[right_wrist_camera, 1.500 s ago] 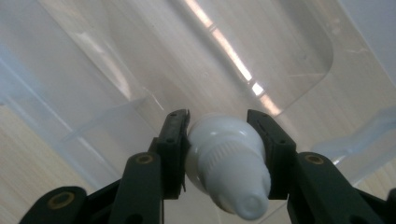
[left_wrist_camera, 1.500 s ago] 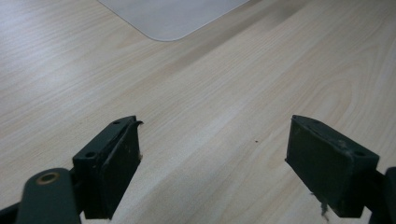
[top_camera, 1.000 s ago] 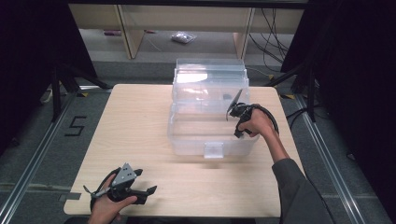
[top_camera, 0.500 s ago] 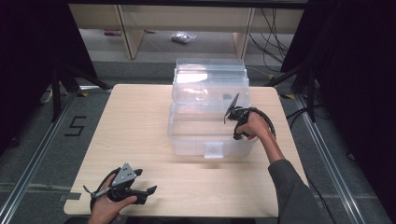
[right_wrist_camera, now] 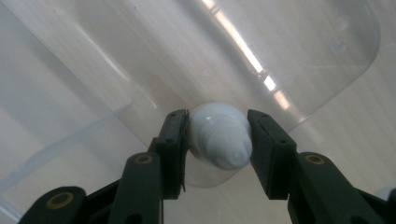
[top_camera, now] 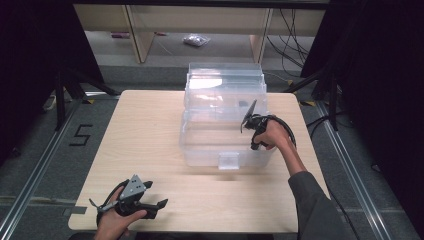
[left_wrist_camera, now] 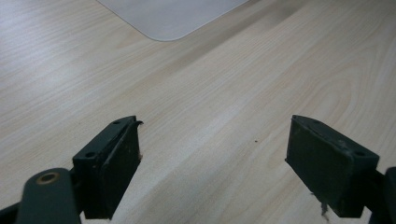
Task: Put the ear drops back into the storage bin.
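White knob (right_wrist_camera: 219,140) pinched in my right gripper (right_wrist_camera: 218,145), frame centre; left gripper (left_wrist_camera: 212,163) gapes wide. Smooth dome could slip out.

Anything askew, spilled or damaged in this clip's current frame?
Nothing stands out. The clear plastic storage box sits upright on the light wooden table; the right gripper clamps a small white rounded object; the left gripper rests open.

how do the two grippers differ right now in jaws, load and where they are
The left gripper has its jaws wide apart with nothing between them; the right gripper is shut on a small white rounded object. The left gripper sits low at the table's near edge; the right gripper is raised over the clear plastic bin. Both have black jaws and are hand-held.
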Tool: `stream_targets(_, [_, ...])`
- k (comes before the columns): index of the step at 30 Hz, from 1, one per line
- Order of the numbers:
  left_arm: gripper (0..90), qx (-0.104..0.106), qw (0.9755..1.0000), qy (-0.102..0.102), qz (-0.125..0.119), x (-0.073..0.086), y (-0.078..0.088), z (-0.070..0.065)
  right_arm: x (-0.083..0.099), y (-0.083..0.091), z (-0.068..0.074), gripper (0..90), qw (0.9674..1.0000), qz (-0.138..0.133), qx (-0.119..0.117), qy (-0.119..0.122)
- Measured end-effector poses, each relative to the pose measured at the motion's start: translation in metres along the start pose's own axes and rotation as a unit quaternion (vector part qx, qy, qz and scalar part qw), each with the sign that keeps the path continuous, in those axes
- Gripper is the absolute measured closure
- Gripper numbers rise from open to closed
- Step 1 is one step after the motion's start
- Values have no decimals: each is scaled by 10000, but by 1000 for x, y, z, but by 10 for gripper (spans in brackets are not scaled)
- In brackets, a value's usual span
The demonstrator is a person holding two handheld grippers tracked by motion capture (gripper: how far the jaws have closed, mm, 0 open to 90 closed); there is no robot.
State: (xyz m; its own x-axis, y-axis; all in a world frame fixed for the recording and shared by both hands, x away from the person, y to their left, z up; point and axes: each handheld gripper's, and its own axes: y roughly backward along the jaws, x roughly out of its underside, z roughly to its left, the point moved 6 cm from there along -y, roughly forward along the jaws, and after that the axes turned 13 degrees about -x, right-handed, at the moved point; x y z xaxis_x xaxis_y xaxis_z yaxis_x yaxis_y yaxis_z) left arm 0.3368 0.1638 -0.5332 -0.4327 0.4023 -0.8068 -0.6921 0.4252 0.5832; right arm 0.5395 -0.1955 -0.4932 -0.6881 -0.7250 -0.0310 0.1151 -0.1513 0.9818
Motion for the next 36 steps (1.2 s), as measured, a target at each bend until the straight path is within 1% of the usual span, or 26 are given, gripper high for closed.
stream_targets(2, [169,12,10000,20,-45,0,-1,0,1,1,1,592,10000,1,-37,-5])
stream_targets(3, [169,11,10000,13,-44,0,-1,0,1,2,-1,590,9999,-36,26,115])
stream_targets(4, [169,12,10000,7,-39,0,-1,0,2,4,1,582,10000,-24,-35,9])
stream_targets(5, [169,12,10000,6,-38,0,-1,0,3,5,2,578,10000,-54,-66,-20])
stream_targets(8, [169,1,10000,-1,-2,0,0,0,3,9,-1,541,9997,-163,120,165])
stream_targets(9, [169,10,10000,14,-40,0,-1,0,3,11,-1,517,9996,-163,124,173])
stream_targets(10, [169,5,10000,18,-45,0,-1,0,4,14,2,487,9997,-211,111,24])
stream_targets(11, [169,15,10000,16,-43,0,-1,0,4,16,1,465,9994,-301,139,130])
stream_targets(13, [169,10,10000,16,-42,0,-1,0,4,20,0,444,9983,-489,223,208])
stream_targets(15, [169,7,10000,14,-41,0,-1,0,5,24,2,417,9980,-579,199,163])
stream_targets(17, [169,8,10000,17,-43,0,-1,0,7,28,3,395,9972,-669,242,246])
stream_targets(18, [169,5,10000,21,-44,0,-1,0,7,30,4,384,9972,-657,199,306])
stream_targets(19, [169,7,10000,19,-44,0,-1,0,8,31,7,371,9972,-717,178,137])
stream_targets(20, [169,5,10000,11,-44,0,-1,0,8,33,7,361,9966,-757,212,228])
stream_targets(21, [169,4,10000,8,-43,0,-1,0,9,35,8,355,9964,-793,219,192])
stream_targets(22, [169,2,10000,12,-43,0,-1,0,9,37,10,348,9960,-851,164,211])
stream_targets(24, [169,3,10000,20,-43,0,-1,0,10,39,11,328,9952,-920,212,260])
stream_targets(25, [169,5,10000,22,-45,0,-1,0,10,40,11,324,9943,-969,254,354])
stream_targets(26, [169,4,10000,22,-45,0,-1,0,11,42,14,323,9949,-944,220,283])
stream_targets(27, [169,4,10000,21,-45,0,-1,0,11,43,14,317,9941,-980,245,402])
stream_targets(28, [169,6,10000,19,-43,0,-1,0,13,45,18,310,9941,-1028,228,277])
stream_targets(30, [169,4,10000,23,-45,0,-1,0,14,49,21,308,9929,-1099,239,393])
stream_targets(32, [169,5,10000,24,-46,0,-1,0,15,53,27,303,9921,-1188,201,359])
stream_targets(33, [169,4,10000,21,-45,0,-1,0,15,54,28,299,9914,-1217,199,433])
stream_targets(34, [169,5,10000,21,-43,0,-1,-1,16,56,30,299,9911,-1250,191,418])
stream_targets(36, [169,2,10000,28,-46,0,-1,0,18,58,32,294,9901,-1294,207,501])
